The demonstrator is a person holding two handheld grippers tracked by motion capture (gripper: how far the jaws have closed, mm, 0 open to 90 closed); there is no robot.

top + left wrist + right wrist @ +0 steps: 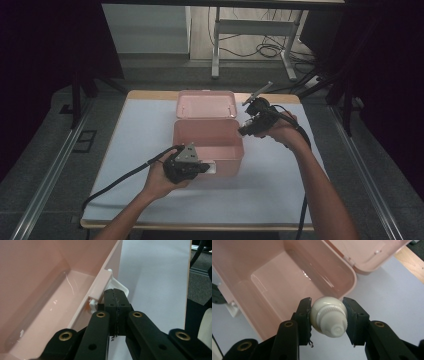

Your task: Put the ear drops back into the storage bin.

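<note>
Right, I've got the bottle [329,319] clamped in the right gripper [328,320], jaws pressing on either side just below its ribbed cap, and it hangs above the near right corner of the open box [274,287], not yet inside. From the high view the right gripper [256,121] sits over the box [208,145] at its right edge, lid [205,104] laid back flat behind. The left gripper [116,302] is clenched tight, jaws fully together, tips at the white latch [120,287] on the box's front wall; whether they pinch the latch or merely press by it I can't tell. The bottle looks like smooth white plastic, small and light I'd judge, stiff enough to take this squeeze without denting, but rounded and glossy, so likely to swivel or slip between flat pads. The ribbed cap gives the best purchase; I'd keep hold near that neck. The box looks thin-walled and light too, liable to skate on the table [140,140], so steadying its front makes sense.
</note>
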